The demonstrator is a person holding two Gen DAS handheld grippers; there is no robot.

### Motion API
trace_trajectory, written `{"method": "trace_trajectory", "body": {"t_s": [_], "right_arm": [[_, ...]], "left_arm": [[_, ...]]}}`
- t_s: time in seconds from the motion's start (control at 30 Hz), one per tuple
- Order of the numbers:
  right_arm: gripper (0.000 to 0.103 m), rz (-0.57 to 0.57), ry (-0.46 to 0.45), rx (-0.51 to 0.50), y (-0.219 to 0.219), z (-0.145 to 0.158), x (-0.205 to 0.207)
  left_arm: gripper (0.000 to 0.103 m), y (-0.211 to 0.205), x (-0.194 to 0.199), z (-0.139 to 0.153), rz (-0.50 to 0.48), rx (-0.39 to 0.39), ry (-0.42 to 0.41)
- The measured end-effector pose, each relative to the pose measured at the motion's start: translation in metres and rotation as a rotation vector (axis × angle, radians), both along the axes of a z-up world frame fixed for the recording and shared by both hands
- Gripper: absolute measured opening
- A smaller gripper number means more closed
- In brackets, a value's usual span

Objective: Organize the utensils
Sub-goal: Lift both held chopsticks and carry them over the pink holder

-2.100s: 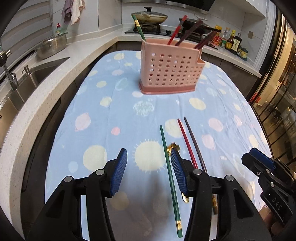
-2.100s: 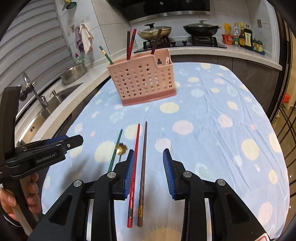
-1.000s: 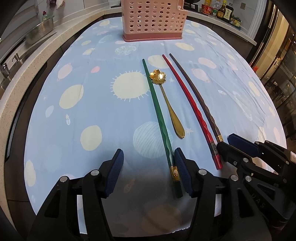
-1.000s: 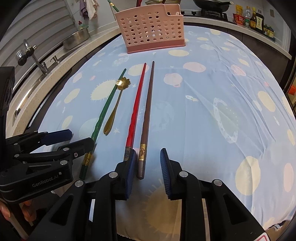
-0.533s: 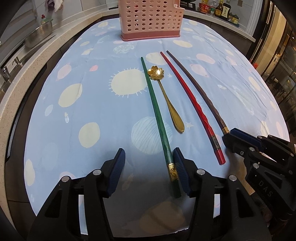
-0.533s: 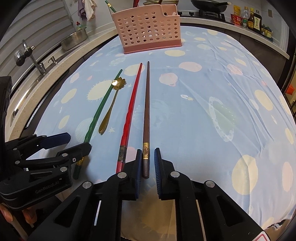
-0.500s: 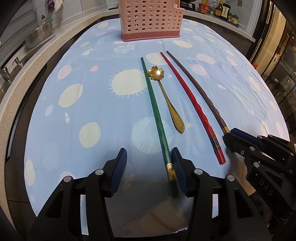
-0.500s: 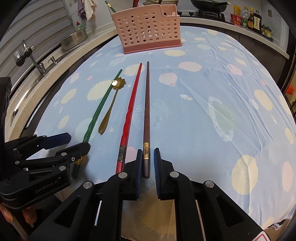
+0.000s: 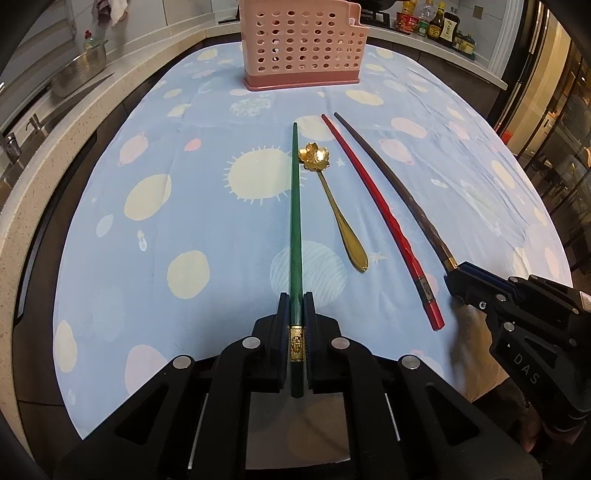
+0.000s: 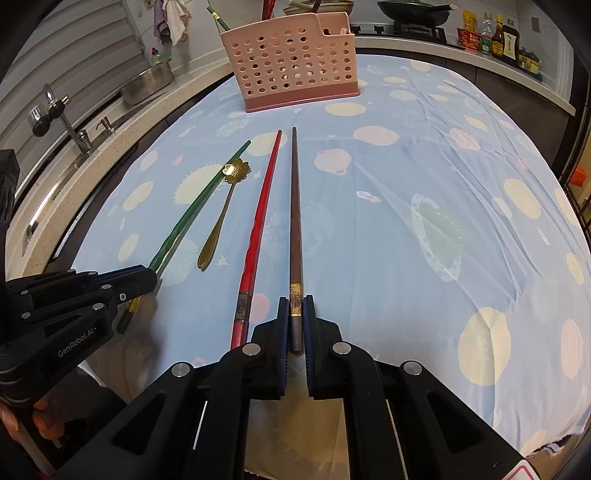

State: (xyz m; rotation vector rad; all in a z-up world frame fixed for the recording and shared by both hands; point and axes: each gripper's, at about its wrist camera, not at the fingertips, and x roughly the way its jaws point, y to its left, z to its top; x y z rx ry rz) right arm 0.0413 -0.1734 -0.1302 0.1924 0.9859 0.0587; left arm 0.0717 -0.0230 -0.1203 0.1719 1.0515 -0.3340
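A green chopstick (image 9: 295, 206), a gold flower spoon (image 9: 334, 206), a red chopstick (image 9: 380, 210) and a brown chopstick (image 9: 399, 192) lie side by side on the blue spotted cloth (image 9: 207, 206). My left gripper (image 9: 295, 301) is shut on the green chopstick's near end. My right gripper (image 10: 296, 304) is shut on the brown chopstick (image 10: 295, 210) near its gold band. The right gripper shows in the left wrist view (image 9: 458, 273), the left in the right wrist view (image 10: 147, 275). A pink perforated utensil holder (image 9: 303, 48) stands at the far end with several chopsticks in it.
A counter with a sink, tap (image 10: 55, 110) and steel bowl (image 10: 147, 83) runs along the left. A stove with pans (image 10: 413, 9) and sauce bottles (image 10: 495, 37) are at the back. The table's near edge is just below the grippers.
Both grippers have closed: the left onto the green chopstick's near end, the right fully onto the brown chopstick's near end. The utensils still lie on the cloth.
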Motion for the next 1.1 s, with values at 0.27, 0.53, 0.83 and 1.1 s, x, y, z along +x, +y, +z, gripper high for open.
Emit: {"method": "trace_trajectory", "body": {"t_s": [0.27,0.53,0.83,1.1], "right_arm": [[0.007,-0.032,-0.073,0.031,-0.010,0.030,0.003],[0.007,-0.061,-0.194,0.054,-0.026,0.077,0.020],[0.007,-0.068,-0.332,0.071,-0.041,0.130,0.053],[0.007,-0.058,-0.446,0.065,-0.046,0.172,0.084]], "left_arm": [[0.007,0.002,0.011,0.029,0.014,-0.026,-0.061],[0.007,-0.005,0.031,0.065,0.020,-0.044,-0.145],[0.007,-0.018,0.062,0.113,0.021,-0.075,-0.261],[0.007,-0.027,0.090,0.152,0.022,-0.102,-0.351]]}}
